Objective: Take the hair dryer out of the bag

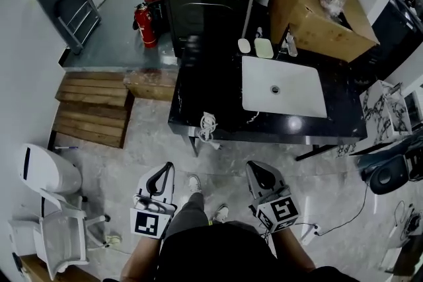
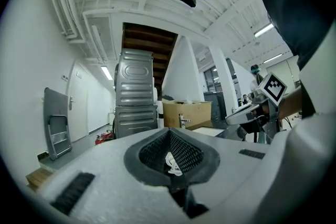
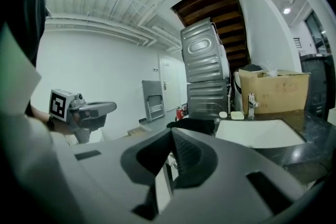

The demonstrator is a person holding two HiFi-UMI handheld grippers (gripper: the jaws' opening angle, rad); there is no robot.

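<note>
Well, with my left tool [image 1: 165, 172] and right tool [image 1: 256, 170] both clenched empty and the hair dryer unseen, I should close on the desk [image 1: 198, 102] at twelve o'clock, where a white cord [image 1: 208, 125] dangles below what I take for the dark bag [image 3: 191, 124], then open one tool.

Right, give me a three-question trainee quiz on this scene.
1. True or false: the left gripper has its jaws wide apart.
2. What lies at the front edge of the counter? A) white cable B) red mug C) book
3. What stands behind the white sink, at the right?
Key: 1 false, the jaws are together and hold nothing; 2 A; 3 a cardboard box.
</note>
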